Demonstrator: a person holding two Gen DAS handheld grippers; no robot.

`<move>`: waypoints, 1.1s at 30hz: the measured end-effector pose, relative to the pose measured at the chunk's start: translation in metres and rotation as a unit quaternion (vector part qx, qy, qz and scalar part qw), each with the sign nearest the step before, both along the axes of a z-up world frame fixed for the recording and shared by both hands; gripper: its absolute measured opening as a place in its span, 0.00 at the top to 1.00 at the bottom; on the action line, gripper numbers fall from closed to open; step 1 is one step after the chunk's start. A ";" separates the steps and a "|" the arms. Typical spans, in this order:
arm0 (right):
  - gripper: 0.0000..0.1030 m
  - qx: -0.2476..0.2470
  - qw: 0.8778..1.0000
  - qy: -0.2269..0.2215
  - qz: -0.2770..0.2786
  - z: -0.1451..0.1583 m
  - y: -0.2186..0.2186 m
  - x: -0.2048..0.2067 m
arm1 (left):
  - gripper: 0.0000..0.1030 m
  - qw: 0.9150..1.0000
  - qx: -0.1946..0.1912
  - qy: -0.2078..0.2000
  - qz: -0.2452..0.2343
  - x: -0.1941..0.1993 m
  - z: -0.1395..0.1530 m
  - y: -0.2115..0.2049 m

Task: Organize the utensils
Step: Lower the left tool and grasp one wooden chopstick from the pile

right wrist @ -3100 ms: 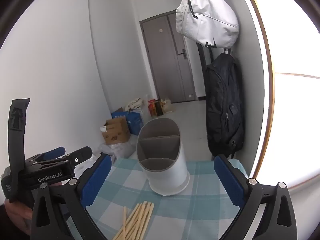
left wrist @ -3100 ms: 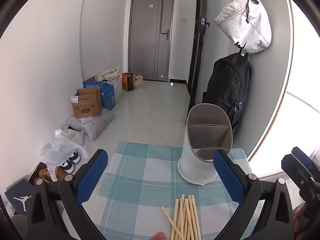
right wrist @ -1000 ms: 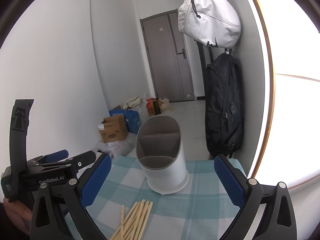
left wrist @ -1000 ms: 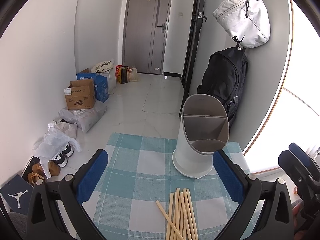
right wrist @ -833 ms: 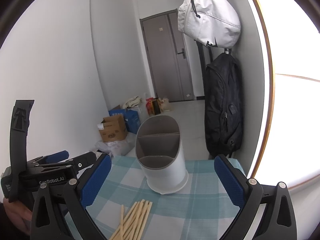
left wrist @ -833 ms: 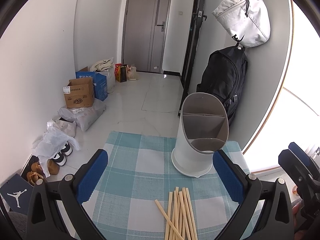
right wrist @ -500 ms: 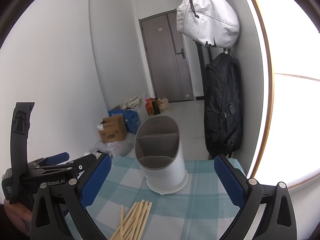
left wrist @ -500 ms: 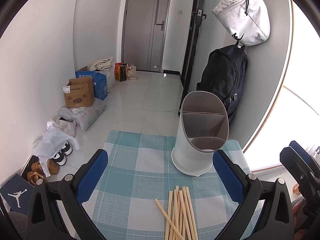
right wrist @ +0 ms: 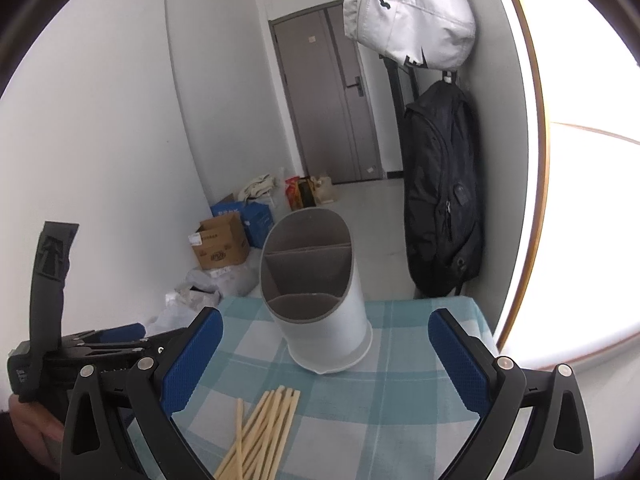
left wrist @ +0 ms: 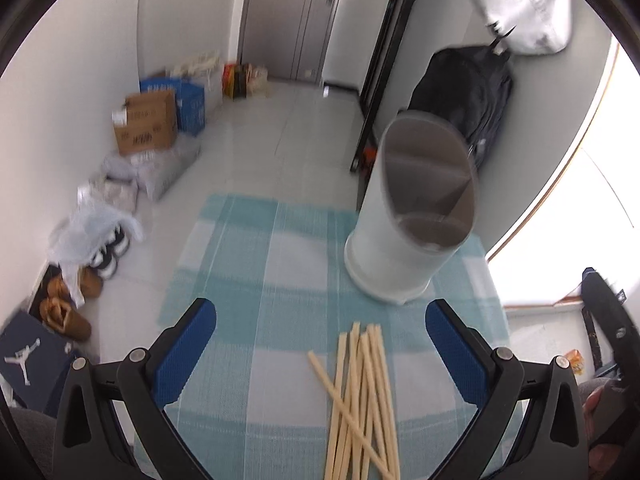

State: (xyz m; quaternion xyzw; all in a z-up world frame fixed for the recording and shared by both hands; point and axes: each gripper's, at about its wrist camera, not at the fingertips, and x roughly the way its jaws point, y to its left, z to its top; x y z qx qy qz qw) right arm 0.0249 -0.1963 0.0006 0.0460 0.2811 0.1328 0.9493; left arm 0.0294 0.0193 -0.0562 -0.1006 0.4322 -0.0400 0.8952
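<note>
Several wooden chopsticks (left wrist: 362, 396) lie in a loose bundle on the blue checked cloth (left wrist: 248, 264), also in the right wrist view (right wrist: 260, 436). A white utensil holder (left wrist: 408, 240) with grey divided compartments stands upright behind them, also in the right wrist view (right wrist: 320, 312). My left gripper (left wrist: 320, 336) is open and empty above the cloth, with the chopsticks between its fingers. My right gripper (right wrist: 324, 344) is open and empty, in front of the holder.
Past the table's far edge is a tiled floor with cardboard boxes (left wrist: 146, 128), bags and shoes (left wrist: 104, 256) along the left wall. A black backpack (right wrist: 440, 192) and a white bag (right wrist: 404, 12) hang on the right wall. A grey door (right wrist: 328, 96) is at the back.
The left gripper has tipped downward and moved in over the table; the chopsticks and holder sit higher and nearer in its view. The right gripper has barely moved.
</note>
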 end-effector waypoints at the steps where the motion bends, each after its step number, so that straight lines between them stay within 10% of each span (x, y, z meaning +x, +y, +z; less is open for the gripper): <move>1: 0.00 0.002 1.000 0.010 0.001 -0.002 -0.001 0.003 | 0.08 0.999 -0.017 0.027 -0.005 0.004 -0.010 0.004; 10: 0.00 0.020 0.993 0.113 0.004 -0.026 -0.009 0.027 | 0.39 0.976 -0.075 0.204 -0.011 0.020 -0.074 0.006; 18: 0.00 0.037 0.992 0.119 0.027 -0.025 -0.011 0.032 | 0.50 0.968 -0.063 0.243 -0.005 0.030 -0.074 -0.008; 33: 0.00 0.074 0.987 0.136 0.039 -0.023 -0.020 0.038 | 0.96 0.958 0.098 0.268 -0.013 0.040 -0.063 -0.051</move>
